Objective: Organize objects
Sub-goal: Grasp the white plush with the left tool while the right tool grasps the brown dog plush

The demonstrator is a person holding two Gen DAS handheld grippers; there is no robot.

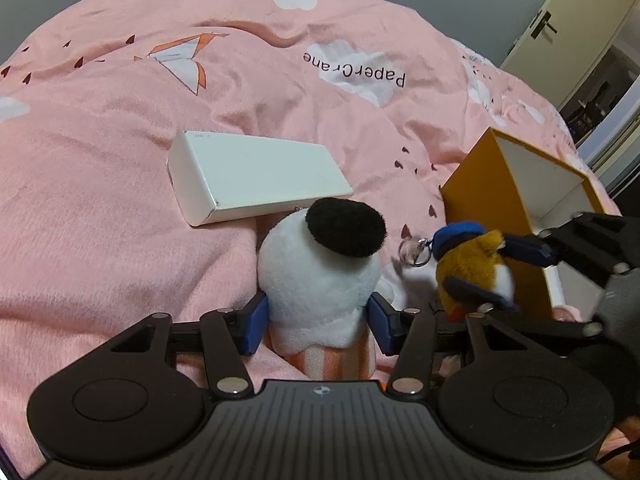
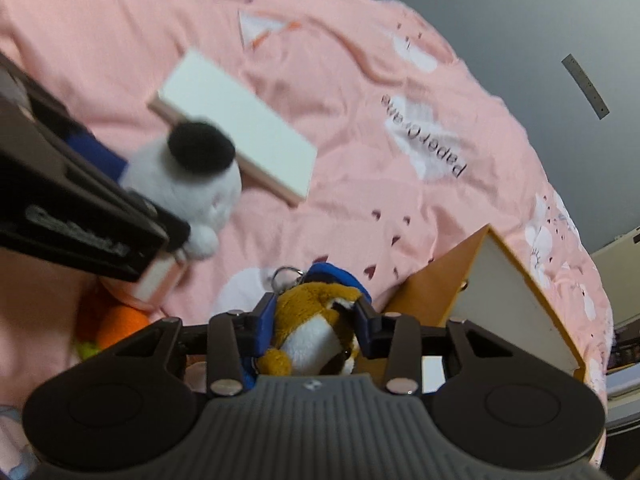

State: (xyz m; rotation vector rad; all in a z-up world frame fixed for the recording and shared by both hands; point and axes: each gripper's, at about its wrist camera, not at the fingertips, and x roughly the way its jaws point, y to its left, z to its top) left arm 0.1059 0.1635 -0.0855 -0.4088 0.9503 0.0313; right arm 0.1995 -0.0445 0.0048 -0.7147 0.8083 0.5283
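Gripping the fox toy in my right gripper, jaws clenched on it beside the orange box | left gripper jaws hug the white plush on the bed | I'd lift clear of the box wall, mind the dangling key ring, release inside.

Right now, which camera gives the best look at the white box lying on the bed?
The left wrist view: the white box is sharp there, with its top and two sides visible. The right wrist view shows it blurred, one end hidden behind the white plush toy.
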